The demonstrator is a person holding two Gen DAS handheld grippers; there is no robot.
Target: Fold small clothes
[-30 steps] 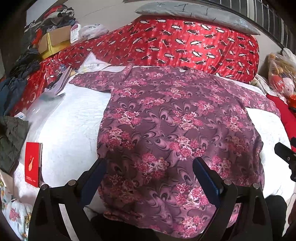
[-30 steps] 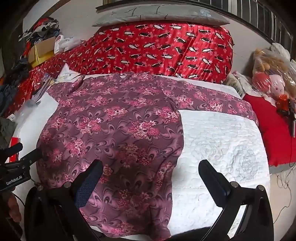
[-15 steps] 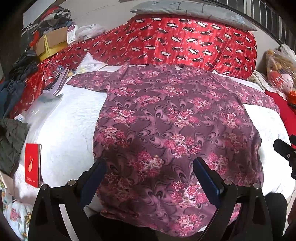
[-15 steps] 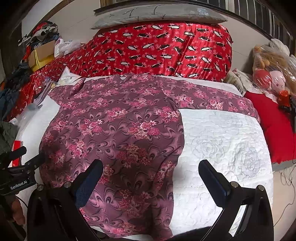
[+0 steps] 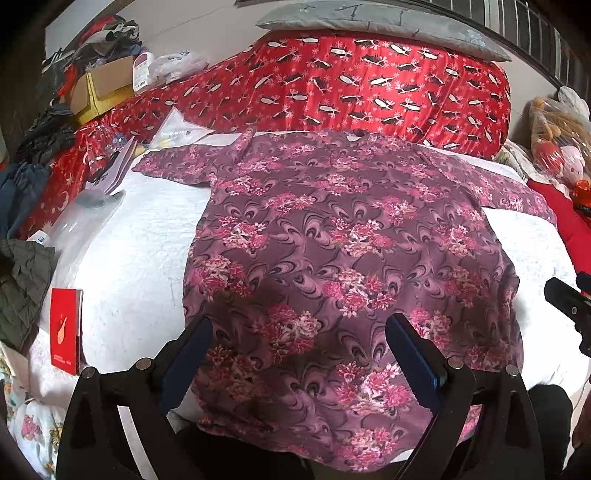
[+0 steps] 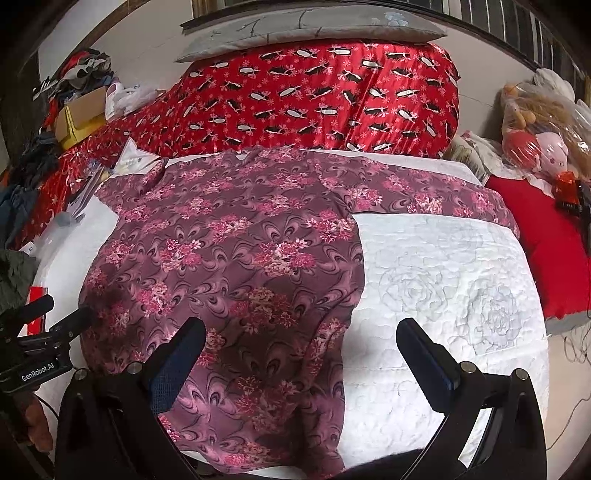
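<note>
A purple floral long-sleeved top (image 5: 332, 258) lies spread flat on the white quilted bed (image 5: 140, 251), sleeves out to both sides, hem hanging over the near edge. It also shows in the right wrist view (image 6: 240, 266). My left gripper (image 5: 299, 354) is open and empty above the hem's left part. My right gripper (image 6: 301, 354) is open and empty above the hem's right corner, half over bare white quilt (image 6: 443, 295). Each gripper shows at the edge of the other's view.
A red patterned duvet (image 5: 351, 85) with a grey pillow (image 5: 369, 18) is piled behind the top. A red booklet (image 5: 66, 328), a plastic bag and papers (image 5: 110, 170) lie left. Clothes and a cardboard box (image 5: 99, 88) sit far left. Bagged plush toys (image 6: 539, 122) and a red cushion (image 6: 546, 251) are right.
Both grippers have drifted slightly, so the top sits a little lower and nearer in each view. The top itself has not moved. Both stay open.
</note>
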